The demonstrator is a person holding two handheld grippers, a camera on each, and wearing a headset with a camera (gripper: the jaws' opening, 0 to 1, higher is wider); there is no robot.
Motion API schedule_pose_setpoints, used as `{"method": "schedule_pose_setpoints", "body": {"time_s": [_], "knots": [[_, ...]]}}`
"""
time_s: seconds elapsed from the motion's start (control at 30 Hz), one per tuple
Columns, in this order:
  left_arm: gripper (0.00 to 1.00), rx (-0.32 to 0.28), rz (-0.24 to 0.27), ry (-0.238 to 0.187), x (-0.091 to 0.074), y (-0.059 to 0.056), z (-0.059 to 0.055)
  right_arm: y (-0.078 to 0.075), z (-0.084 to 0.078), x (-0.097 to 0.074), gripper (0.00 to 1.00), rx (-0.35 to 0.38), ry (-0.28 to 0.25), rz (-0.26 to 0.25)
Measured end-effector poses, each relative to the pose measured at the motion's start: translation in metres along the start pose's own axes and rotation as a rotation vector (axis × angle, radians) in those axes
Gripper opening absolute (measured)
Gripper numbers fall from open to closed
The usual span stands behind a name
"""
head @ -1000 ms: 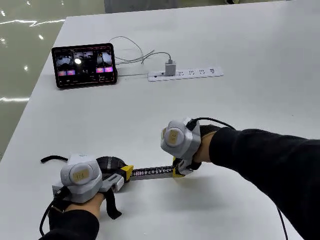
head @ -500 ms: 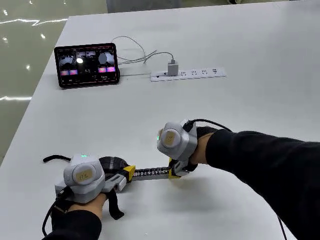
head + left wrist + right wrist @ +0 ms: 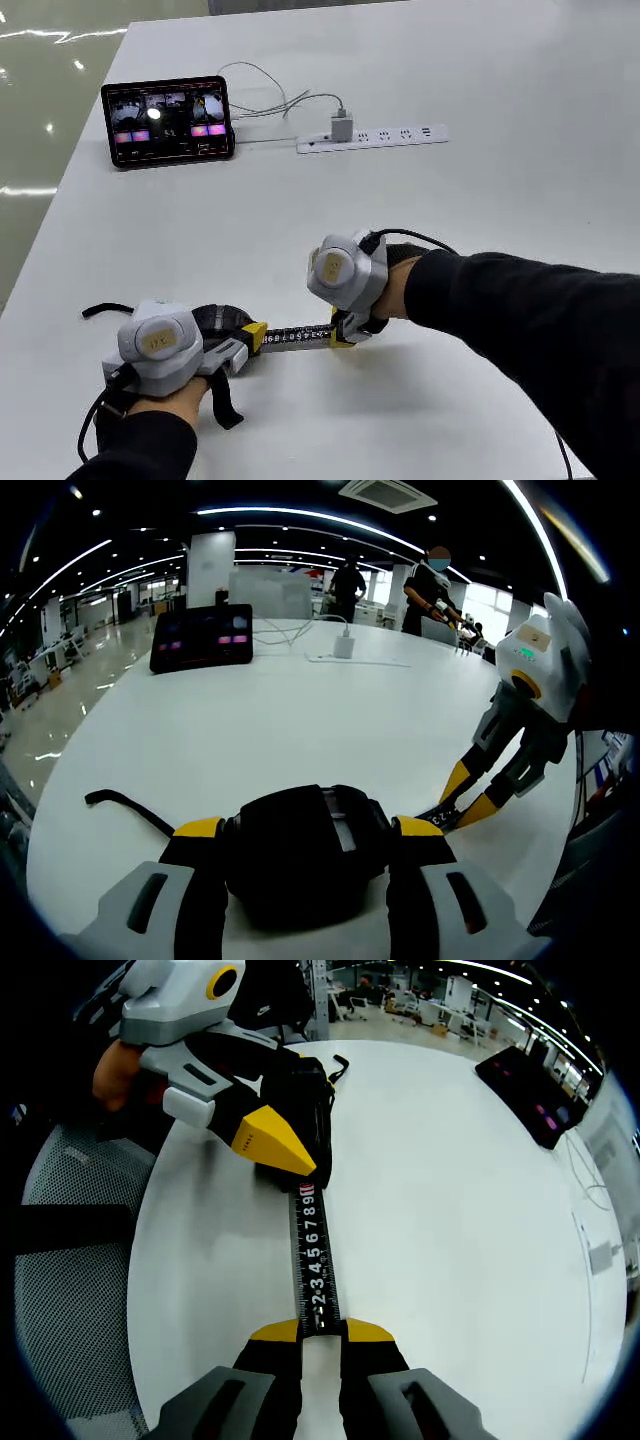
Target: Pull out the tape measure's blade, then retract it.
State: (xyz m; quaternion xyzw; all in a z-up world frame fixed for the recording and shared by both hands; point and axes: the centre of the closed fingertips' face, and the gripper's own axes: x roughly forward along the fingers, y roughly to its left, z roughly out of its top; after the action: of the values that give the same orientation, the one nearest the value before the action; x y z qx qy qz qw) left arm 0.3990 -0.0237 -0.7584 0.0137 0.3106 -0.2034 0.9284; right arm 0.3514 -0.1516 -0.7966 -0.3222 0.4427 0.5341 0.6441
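The black tape measure case [image 3: 305, 850] lies on the white table, and my left gripper [image 3: 310, 828] is shut on its sides. In the head view the case [image 3: 221, 322] sits at the lower left beside that gripper [image 3: 240, 345]. A short length of blade [image 3: 314, 1260] with printed numbers runs from the case [image 3: 300, 1110] to my right gripper [image 3: 322, 1328], which is shut on the blade's end. The blade [image 3: 296, 335] lies flat between the left gripper and the right gripper [image 3: 338, 337]. A black strap [image 3: 100, 310] trails from the case.
A tablet [image 3: 168, 120] with a lit screen stands at the far left of the table. A white power strip [image 3: 370, 138] with a plugged charger and cables lies behind the work. The table's left edge [image 3: 60, 190] drops to a shiny floor. People stand in the far background.
My right gripper has moved left toward the case, and the exposed blade is shorter than before. The left gripper has held the case in place.
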Motion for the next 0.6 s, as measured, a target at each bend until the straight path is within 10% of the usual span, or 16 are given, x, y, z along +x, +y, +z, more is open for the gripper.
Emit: {"method": "schedule_pose_setpoints", "body": {"time_s": [0.6], "knots": [[0.59,-0.011,-0.01,-0.002,-0.0001,-0.0003,0.0001,0.0009,0.0094,0.0028,0.09,0.002,-0.032,-0.003]]}}
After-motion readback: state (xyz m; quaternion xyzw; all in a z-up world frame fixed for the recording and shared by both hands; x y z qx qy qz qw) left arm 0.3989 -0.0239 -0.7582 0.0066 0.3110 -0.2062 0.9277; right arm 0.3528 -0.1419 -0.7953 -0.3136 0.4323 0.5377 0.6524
